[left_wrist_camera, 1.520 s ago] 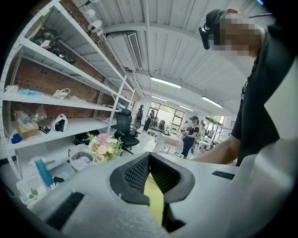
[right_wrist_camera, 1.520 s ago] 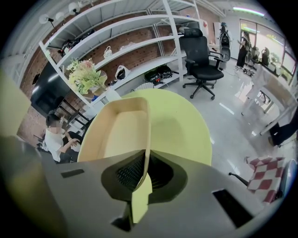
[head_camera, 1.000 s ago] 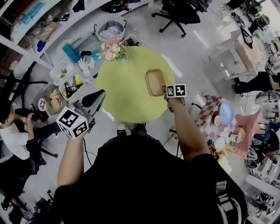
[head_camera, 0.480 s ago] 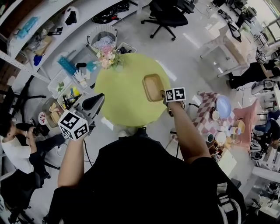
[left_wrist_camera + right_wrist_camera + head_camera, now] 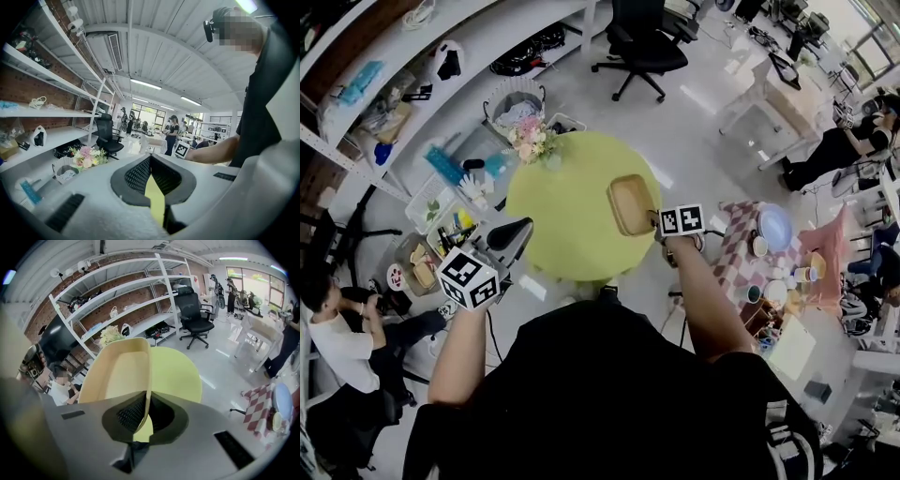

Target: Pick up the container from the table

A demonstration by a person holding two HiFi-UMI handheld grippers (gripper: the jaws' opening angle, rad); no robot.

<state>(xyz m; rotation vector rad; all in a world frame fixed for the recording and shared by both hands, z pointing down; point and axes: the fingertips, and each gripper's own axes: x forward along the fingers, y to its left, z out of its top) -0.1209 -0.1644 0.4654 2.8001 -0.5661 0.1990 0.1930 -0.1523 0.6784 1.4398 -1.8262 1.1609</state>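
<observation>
While the right forearm reaches forward and tips steeply down, the right gripper [image 5: 655, 215] clamps its narrow jaws on the container's [image 5: 630, 201] near wall. Its cube [image 5: 681, 220] carries black-and-white square markers. The container is a shallow, pale tan rectangle with rounded corners. It extends ahead of the claw, tilted, above the round yellow-green table [image 5: 555, 217]. The left gripper [image 5: 516, 232] is held near level, jaws pressed together, nothing between them.

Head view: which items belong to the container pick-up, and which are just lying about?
Job: tan container; right tongs, shut on its rim; green table.
Lying about: flowers; black office chair; checkered table; left tongs, shut and empty.
</observation>
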